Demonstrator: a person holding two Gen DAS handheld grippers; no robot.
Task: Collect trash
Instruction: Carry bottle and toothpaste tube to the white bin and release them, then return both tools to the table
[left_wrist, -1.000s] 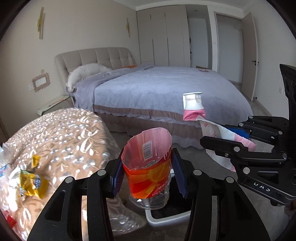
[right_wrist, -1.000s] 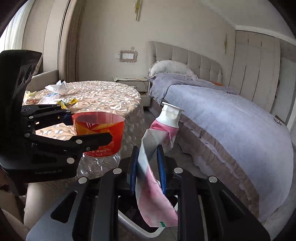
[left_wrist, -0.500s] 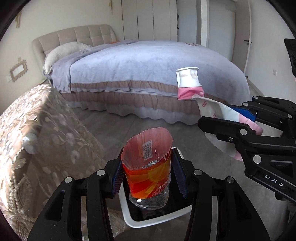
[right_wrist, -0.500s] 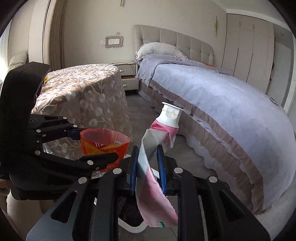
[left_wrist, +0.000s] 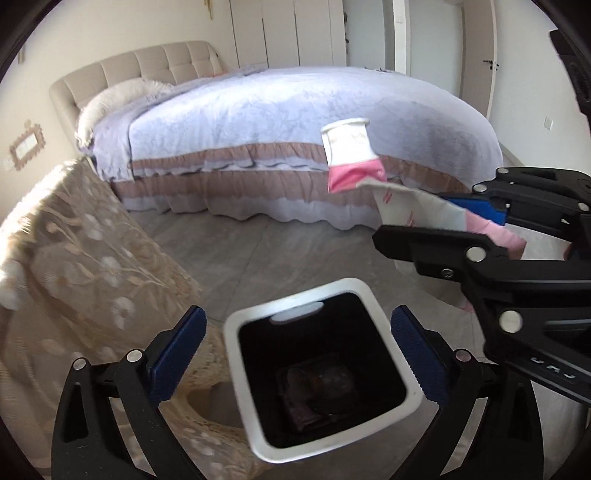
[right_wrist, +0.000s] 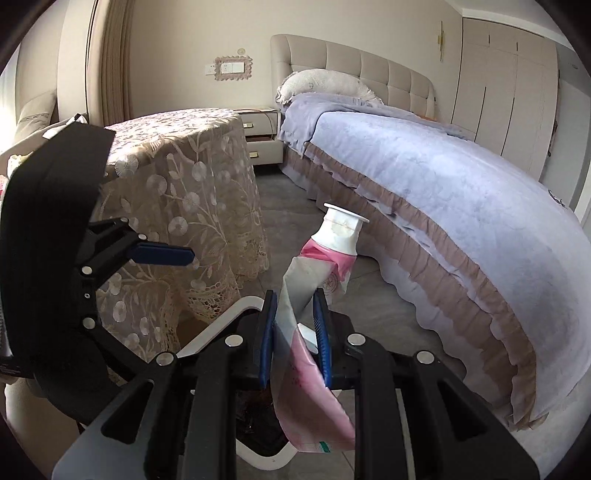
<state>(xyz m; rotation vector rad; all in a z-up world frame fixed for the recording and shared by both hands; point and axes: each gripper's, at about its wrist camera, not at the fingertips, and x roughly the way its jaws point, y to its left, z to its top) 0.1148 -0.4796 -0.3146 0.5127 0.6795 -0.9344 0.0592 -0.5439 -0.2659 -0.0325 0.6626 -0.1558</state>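
A white-rimmed waste bin (left_wrist: 384, 314) with a black inside stands on the floor right below my left gripper (left_wrist: 297, 314). That gripper's jaws are opening wide, with nothing between them. A dim, dark shape (left_wrist: 317, 391) lies at the bin's bottom; I cannot make out what it is. My right gripper (right_wrist: 295, 295) is shut on a flattened pink and white tube (right_wrist: 332, 243) with a white cap, held cap-forward over the bin's rim (right_wrist: 236, 310). In the left wrist view the tube (left_wrist: 351, 158) and right gripper (left_wrist: 436, 218) hang at the right.
A round table under a lace cloth (right_wrist: 184, 177) stands close on the bin's left. A bed with a lilac cover (right_wrist: 424, 184) fills the right and back. A nightstand (right_wrist: 262, 136) sits between them. Grey floor (left_wrist: 277, 251) lies beyond the bin.
The orange-labelled plastic bottle has left my left gripper, whose jaws have spread wide. Both grippers have sunk closer to the bin. The right gripper still holds the tube.
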